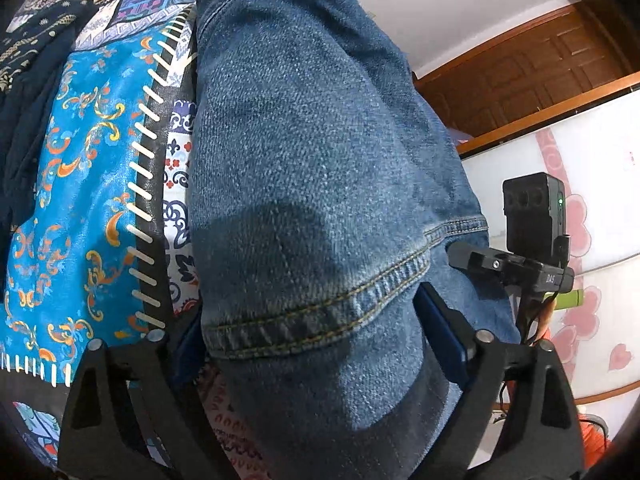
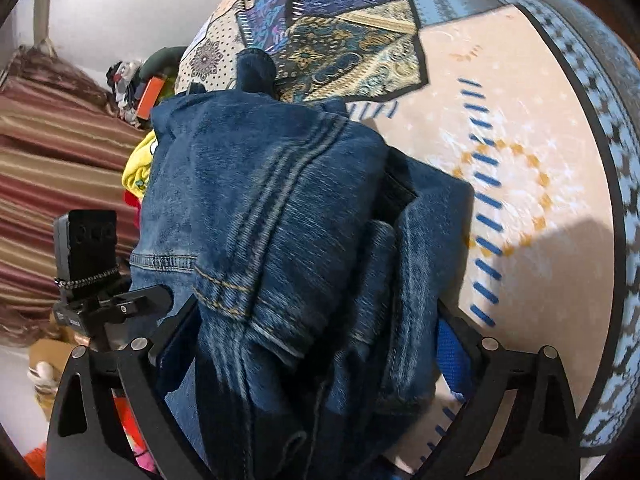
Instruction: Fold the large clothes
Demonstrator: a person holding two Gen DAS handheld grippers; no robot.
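Note:
Blue denim jeans [image 1: 320,160] fill the left wrist view, one leg running away over the bed with its stitched hem folded across the front. My left gripper [image 1: 312,308] has its jaws spread wide, with the denim packed between both blue pads [image 1: 444,328]. In the right wrist view the jeans [image 2: 280,220] are a thick bunched bundle, creased toward my right gripper [image 2: 316,308], whose wide jaws press on it from both sides. The two grippers sit side by side: the right one's black camera block [image 1: 534,216] shows beside the left, and the left one's block [image 2: 86,240] beside the right.
A patchwork bedspread [image 1: 80,184] [image 2: 540,160] lies under the jeans. A dark navy garment [image 1: 24,80] sits at its far left. Loose clothes [image 2: 138,164] and striped fabric [image 2: 60,160] lie left of the bundle. A wooden door [image 1: 520,72] and a white cabinet with pink hearts [image 1: 592,208] stand to the right.

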